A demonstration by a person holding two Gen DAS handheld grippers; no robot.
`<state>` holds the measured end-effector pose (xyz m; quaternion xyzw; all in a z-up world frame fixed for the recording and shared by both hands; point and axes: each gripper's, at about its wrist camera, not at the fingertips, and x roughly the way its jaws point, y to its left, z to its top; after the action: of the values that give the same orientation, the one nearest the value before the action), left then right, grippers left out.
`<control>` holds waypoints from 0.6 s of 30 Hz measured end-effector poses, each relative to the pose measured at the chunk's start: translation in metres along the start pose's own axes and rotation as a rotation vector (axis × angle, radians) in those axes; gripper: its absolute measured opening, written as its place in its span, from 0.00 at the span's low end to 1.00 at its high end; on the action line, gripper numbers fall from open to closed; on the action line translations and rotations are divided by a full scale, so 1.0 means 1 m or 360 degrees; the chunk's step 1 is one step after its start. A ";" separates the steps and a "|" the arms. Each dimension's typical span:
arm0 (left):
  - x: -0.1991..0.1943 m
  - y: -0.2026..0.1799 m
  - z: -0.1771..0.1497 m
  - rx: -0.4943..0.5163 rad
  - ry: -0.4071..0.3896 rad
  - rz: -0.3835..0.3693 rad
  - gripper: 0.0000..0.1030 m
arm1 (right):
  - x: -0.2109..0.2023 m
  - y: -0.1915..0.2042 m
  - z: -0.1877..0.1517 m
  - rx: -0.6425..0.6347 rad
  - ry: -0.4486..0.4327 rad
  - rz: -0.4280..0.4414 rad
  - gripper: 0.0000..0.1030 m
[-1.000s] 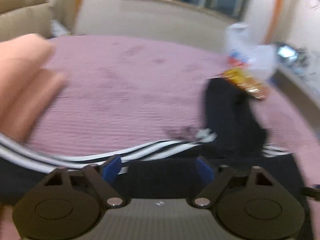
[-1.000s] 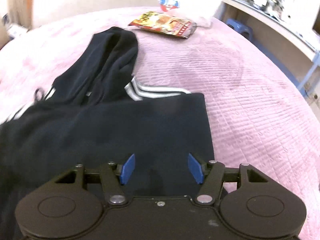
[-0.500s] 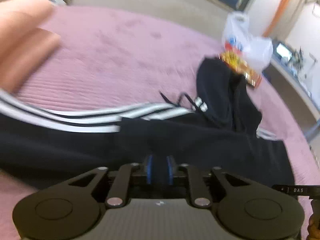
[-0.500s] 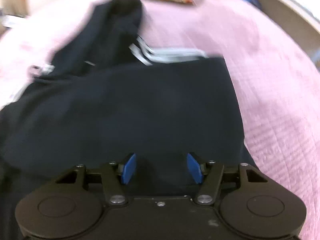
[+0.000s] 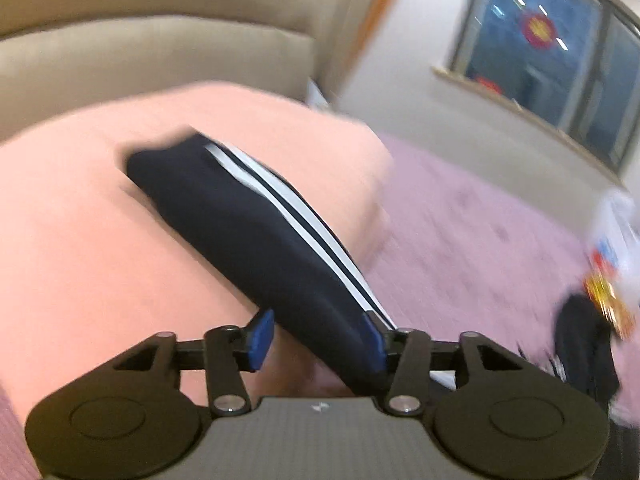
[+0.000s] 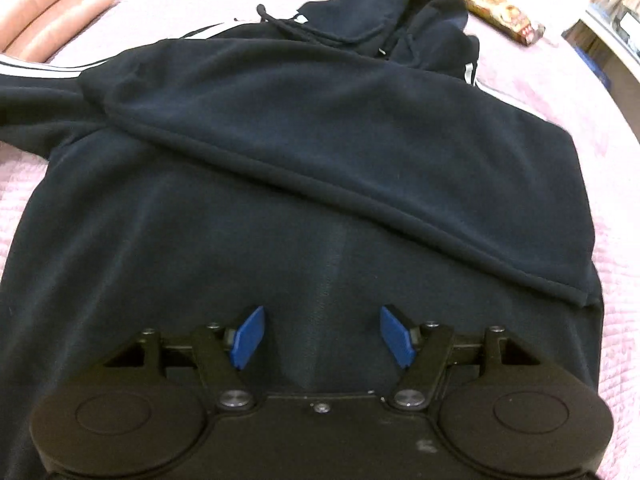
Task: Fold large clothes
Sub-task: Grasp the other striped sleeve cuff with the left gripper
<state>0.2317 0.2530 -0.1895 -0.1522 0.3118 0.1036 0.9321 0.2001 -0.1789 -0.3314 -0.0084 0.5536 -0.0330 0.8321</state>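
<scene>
A dark navy hoodie (image 6: 320,120) with white sleeve stripes lies on the pink bedspread (image 6: 600,100), hood (image 6: 360,4) at the far end. Its right side is folded diagonally across the body. My right gripper (image 6: 322,336) hovers over the lower body of the hoodie; its jaws are opening and nothing sits between them. In the left wrist view the striped sleeve (image 5: 248,232) stretches over a salmon pillow (image 5: 80,240). It runs between the jaws of my left gripper (image 5: 318,344), which are opening. The right pad touches the cloth and the left pad stands clear.
A beige headboard (image 5: 140,52) rises behind the pillow, with a window (image 5: 560,52) on the far wall. A snack packet (image 6: 504,16) and a white plastic bag (image 5: 616,224) lie beyond the hood. A desk edge (image 6: 616,20) borders the bed at the right.
The left gripper closed on the dark cloth, then swung left to the pillow, and its jaws have parted around the sleeve. The right gripper pulled back toward the hoodie's lower end.
</scene>
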 end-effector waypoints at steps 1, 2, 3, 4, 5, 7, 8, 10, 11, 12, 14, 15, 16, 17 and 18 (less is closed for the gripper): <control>0.000 0.010 0.012 -0.0039 -0.0049 0.0041 0.54 | 0.001 -0.002 0.002 0.0023 0.0018 0.0012 0.77; 0.003 0.017 0.020 -0.0061 -0.0077 0.0074 0.57 | 0.001 -0.006 0.003 0.0042 0.0030 0.0025 0.77; 0.005 0.026 0.029 -0.0105 -0.0110 0.0109 0.62 | 0.003 -0.007 0.004 0.0057 0.0040 0.0036 0.78; 0.008 0.035 0.037 -0.0148 -0.0145 0.0122 0.68 | 0.003 -0.006 0.005 0.0061 0.0045 0.0040 0.78; 0.013 0.043 0.045 -0.0186 -0.0177 0.0143 0.70 | 0.004 -0.005 0.005 0.0053 0.0045 0.0035 0.78; 0.024 0.055 0.057 -0.0244 -0.0216 0.0220 0.75 | 0.006 -0.002 0.006 0.0027 0.0040 0.0012 0.79; 0.031 0.060 0.063 -0.0274 -0.0217 0.0248 0.75 | 0.005 -0.003 0.002 0.0019 0.0035 0.0001 0.79; 0.049 0.070 0.070 -0.0335 -0.0190 0.0244 0.75 | 0.003 -0.001 -0.002 0.0013 0.0024 -0.0018 0.79; 0.059 0.074 0.073 -0.0376 -0.0159 0.0242 0.74 | 0.005 -0.001 -0.003 0.0019 0.0021 -0.0021 0.79; 0.068 0.077 0.075 -0.0411 -0.0133 0.0222 0.73 | 0.005 -0.001 -0.003 0.0028 0.0017 -0.0022 0.80; 0.079 0.084 0.077 -0.0431 -0.0121 0.0215 0.64 | 0.002 0.000 -0.006 0.0033 0.0011 -0.0023 0.80; 0.082 0.081 0.078 -0.0403 -0.0126 0.0228 0.42 | 0.000 0.002 -0.007 0.0034 0.0008 -0.0025 0.80; 0.085 0.076 0.081 -0.0346 -0.0118 0.0221 0.21 | 0.000 0.001 -0.008 0.0034 0.0005 -0.0024 0.80; 0.085 0.072 0.082 -0.0308 -0.0116 0.0207 0.16 | 0.000 0.001 -0.008 0.0033 0.0003 -0.0022 0.80; 0.082 0.064 0.082 -0.0267 -0.0140 0.0216 0.14 | 0.000 0.001 -0.009 0.0030 -0.0001 -0.0019 0.80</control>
<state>0.3230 0.3492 -0.1915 -0.2037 0.2704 0.1987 0.9197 0.1918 -0.1779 -0.3348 -0.0040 0.5529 -0.0432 0.8321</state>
